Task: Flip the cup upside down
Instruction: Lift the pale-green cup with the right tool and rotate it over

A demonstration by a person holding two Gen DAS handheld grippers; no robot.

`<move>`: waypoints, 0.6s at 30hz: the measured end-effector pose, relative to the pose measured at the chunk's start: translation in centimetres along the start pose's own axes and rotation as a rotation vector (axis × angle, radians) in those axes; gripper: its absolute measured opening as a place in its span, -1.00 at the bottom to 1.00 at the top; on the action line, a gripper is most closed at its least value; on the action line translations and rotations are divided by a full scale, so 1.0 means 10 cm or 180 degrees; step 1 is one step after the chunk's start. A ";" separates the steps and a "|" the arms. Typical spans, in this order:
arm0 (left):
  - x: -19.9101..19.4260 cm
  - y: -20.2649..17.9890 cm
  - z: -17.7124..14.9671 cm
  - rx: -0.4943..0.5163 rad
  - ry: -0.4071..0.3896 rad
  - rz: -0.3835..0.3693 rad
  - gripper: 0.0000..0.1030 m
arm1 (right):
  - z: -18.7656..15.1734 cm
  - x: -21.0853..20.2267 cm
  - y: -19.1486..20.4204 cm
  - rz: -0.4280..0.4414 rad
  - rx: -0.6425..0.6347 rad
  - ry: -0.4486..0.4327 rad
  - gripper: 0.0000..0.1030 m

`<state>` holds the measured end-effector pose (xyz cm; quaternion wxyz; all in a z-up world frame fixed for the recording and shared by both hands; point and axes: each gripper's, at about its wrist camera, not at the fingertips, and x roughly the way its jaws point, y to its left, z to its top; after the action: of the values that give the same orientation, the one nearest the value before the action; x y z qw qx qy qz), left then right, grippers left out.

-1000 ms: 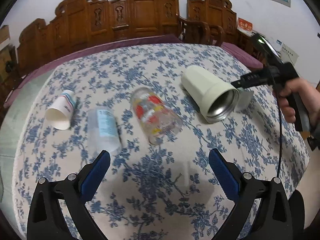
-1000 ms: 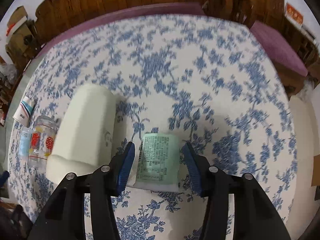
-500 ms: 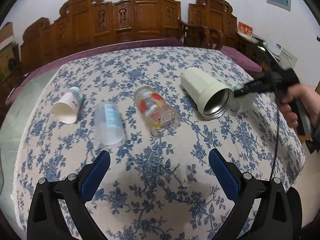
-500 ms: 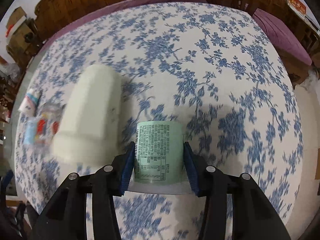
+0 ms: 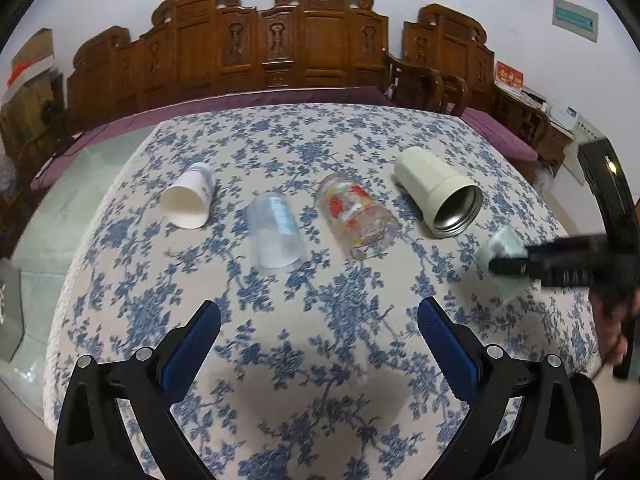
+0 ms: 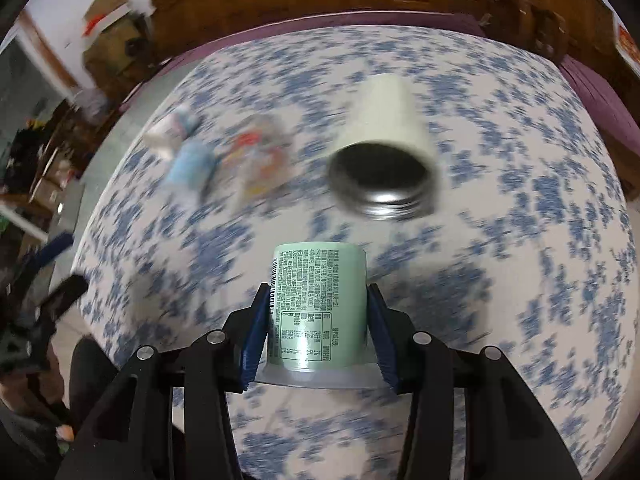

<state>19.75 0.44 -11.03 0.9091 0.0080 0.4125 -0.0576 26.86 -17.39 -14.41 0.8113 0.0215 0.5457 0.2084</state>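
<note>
Lying beside green cup (image 6: 319, 308), cream tumbler (image 6: 386, 152)

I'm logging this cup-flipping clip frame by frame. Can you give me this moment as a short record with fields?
held item: green-labelled cup, clamped between the right tool fingers, above the cloth
left tool: open, holds nothing
lying on their sides: paper cup, clear plastic cup, printed glass, cream steel-lined tumbler
surface: blue floral tablecloth
image quality: right wrist view blurred
</note>
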 end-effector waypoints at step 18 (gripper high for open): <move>-0.03 0.30 -0.05 -0.0055 0.0199 0.0171 0.84 | -0.28 0.37 0.70 -0.0028 -0.0223 -0.0074 0.15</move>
<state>19.49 3.50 -11.25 0.8970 0.0130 0.4408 -0.0293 23.29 -10.24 -16.94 0.8188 -0.0070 0.5287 0.2236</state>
